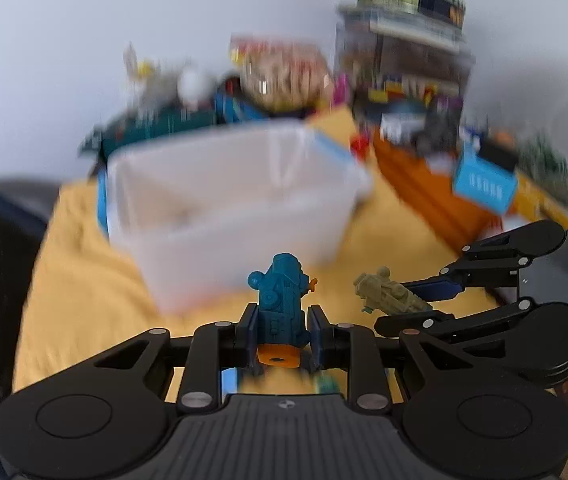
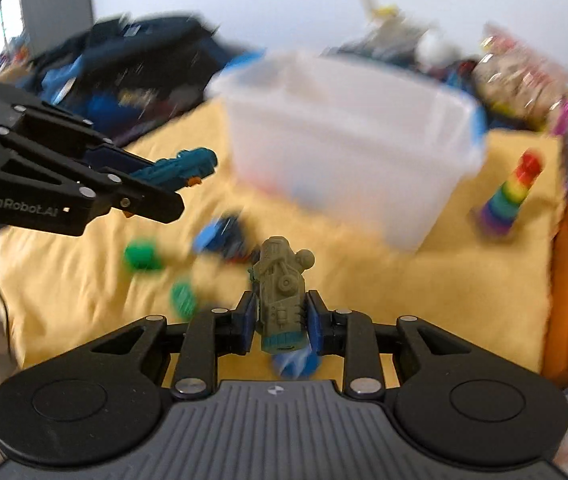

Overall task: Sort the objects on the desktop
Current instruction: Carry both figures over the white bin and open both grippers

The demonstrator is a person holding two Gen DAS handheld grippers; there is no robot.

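My left gripper [image 1: 282,330] is shut on a teal toy train [image 1: 282,300] with an orange end and holds it above the yellow cloth, short of the clear plastic bin [image 1: 228,200]. My right gripper [image 2: 280,320] is shut on an olive-green toy train [image 2: 282,284] with a teal end. In the left wrist view the right gripper [image 1: 427,300] shows at the right with the olive train [image 1: 389,290]. In the right wrist view the left gripper [image 2: 156,188] shows at the left with the teal train [image 2: 182,166]. The bin [image 2: 347,140] stands ahead of both.
On the yellow cloth [image 2: 423,288] lie green pieces [image 2: 142,256], a blue toy [image 2: 220,236] and a rainbow stacking tower [image 2: 509,196]. Cluttered boxes, jars and toys [image 1: 399,60] line the back. An orange surface [image 1: 427,188] and a blue basket [image 1: 483,188] sit at the right.
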